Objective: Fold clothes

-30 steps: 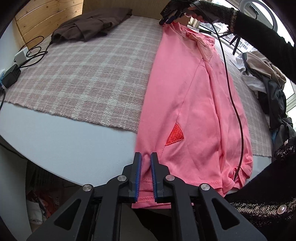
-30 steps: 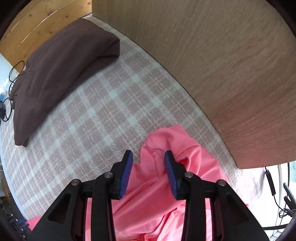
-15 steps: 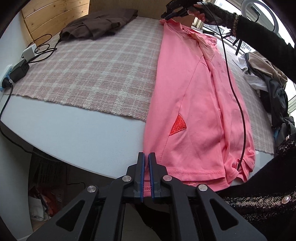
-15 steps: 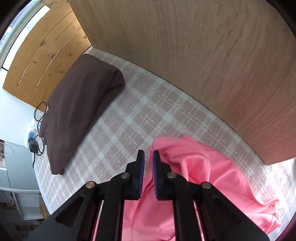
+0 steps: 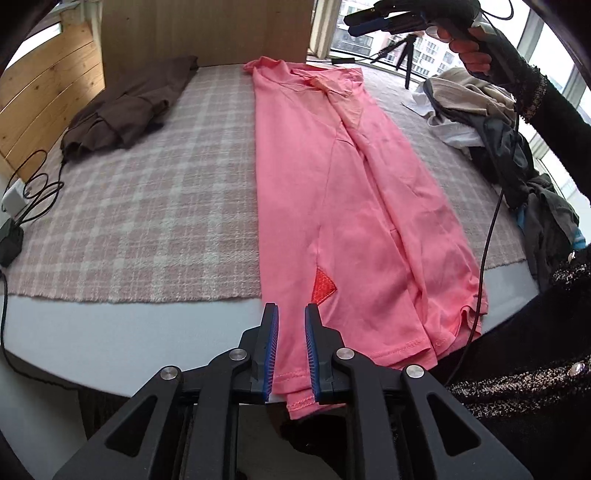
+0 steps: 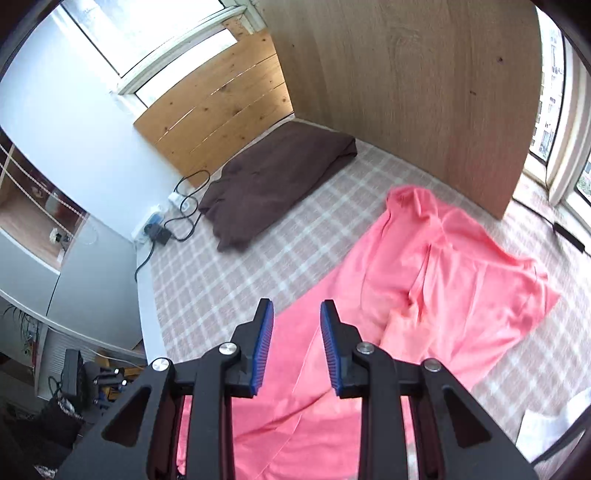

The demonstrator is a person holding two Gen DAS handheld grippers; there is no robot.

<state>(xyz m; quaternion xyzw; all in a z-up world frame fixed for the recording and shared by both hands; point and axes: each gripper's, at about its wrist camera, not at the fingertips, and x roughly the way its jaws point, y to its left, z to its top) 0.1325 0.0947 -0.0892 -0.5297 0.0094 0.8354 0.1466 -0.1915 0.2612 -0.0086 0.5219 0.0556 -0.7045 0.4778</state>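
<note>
A pink T-shirt (image 5: 362, 206) lies folded lengthwise in a long strip on the checked cloth (image 5: 155, 206), with its hem hanging over the near table edge. My left gripper (image 5: 291, 350) is open, its jaws standing either side of the hem's left corner without pinching it. My right gripper (image 6: 295, 347) is open and empty, raised high above the shirt (image 6: 436, 288); in the left wrist view it (image 5: 373, 20) hovers above the shirt's far end near the collar.
A folded brown garment (image 5: 133, 107) lies at the far left of the cloth. A heap of unfolded clothes (image 5: 491, 122) is piled on the right. A wooden panel (image 6: 406, 74) stands behind the table. A power strip and cables (image 5: 22, 199) lie at the left edge.
Both grippers have opened and let go of the shirt. The right gripper has lifted well above the collar end. The shirt has settled flat.
</note>
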